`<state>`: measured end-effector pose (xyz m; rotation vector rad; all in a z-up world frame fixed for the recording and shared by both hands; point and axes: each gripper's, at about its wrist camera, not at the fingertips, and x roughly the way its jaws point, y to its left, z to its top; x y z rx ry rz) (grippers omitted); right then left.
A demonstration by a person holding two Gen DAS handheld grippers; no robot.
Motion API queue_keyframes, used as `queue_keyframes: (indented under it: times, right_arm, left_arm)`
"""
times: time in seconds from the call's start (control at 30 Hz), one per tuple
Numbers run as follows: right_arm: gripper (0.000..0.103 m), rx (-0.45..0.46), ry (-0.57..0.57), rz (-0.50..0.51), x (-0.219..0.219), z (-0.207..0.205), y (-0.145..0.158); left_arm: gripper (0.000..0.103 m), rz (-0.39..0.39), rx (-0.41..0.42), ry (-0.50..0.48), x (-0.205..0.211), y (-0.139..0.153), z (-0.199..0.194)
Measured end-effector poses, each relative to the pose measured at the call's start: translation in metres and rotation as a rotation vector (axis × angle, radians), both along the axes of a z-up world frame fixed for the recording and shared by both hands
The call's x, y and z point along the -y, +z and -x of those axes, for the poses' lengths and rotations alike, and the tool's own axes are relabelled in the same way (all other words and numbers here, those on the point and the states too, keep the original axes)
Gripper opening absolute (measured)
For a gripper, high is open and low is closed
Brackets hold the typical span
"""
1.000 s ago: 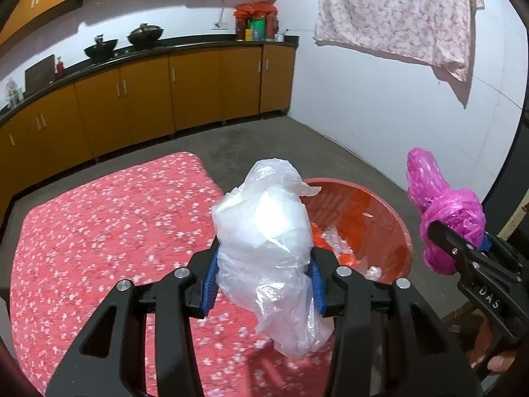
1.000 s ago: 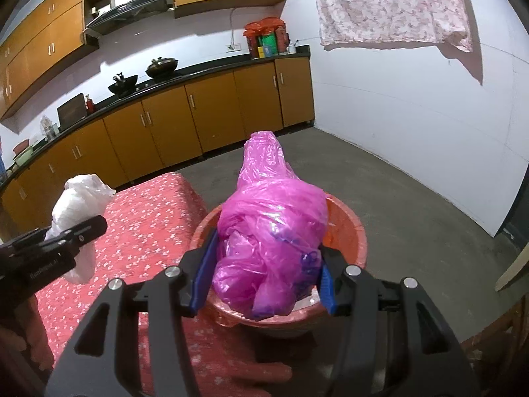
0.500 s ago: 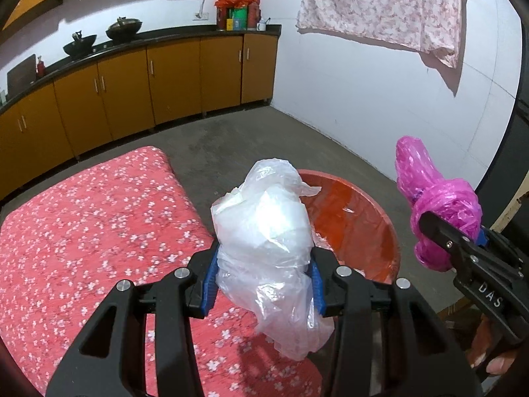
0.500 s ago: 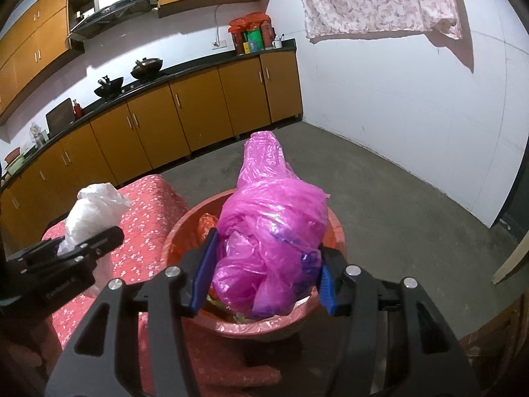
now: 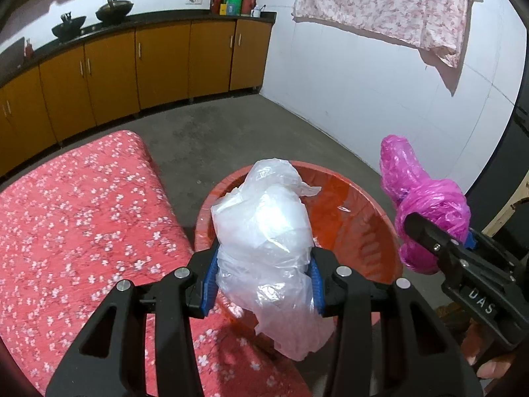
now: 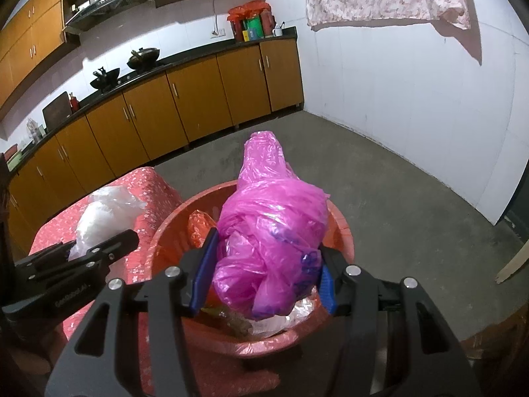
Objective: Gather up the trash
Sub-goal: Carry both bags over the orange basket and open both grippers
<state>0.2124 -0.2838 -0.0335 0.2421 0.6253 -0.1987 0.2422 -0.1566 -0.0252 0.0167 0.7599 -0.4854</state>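
My left gripper is shut on a crumpled white plastic bag and holds it over the near rim of the red plastic tub. My right gripper is shut on a bunched pink plastic bag and holds it above the tub. Trash lies in the tub: an orange wrapper and clear plastic. The pink bag and right gripper show at the right in the left wrist view. The white bag and left gripper show at the left in the right wrist view.
A table with a red flowered cloth stands left of the tub. Orange kitchen cabinets with pots on the counter run along the back wall. A flowered cloth hangs on the white wall. The grey floor lies beyond the tub.
Both grippers have moved right and forward with their bags, from over the table edge to over the tub. The tub now fills more of both views.
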Motion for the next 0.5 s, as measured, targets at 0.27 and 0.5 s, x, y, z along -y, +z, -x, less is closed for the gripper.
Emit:
queue_keyframes:
  times: [0.27,0.5]
  right_arm:
    - [0.052,0.008,0.013,-0.001,0.003,-0.015,-0.002]
    - [0.059,0.027,0.019,-0.046,0.011,-0.02,-0.002]
  left_arm:
    - [0.045,0.029,-0.034,-0.039,0.016,-0.007,-0.01]
    - [0.062,0.047,-0.074,-0.02,0.013,-0.015,-0.017]
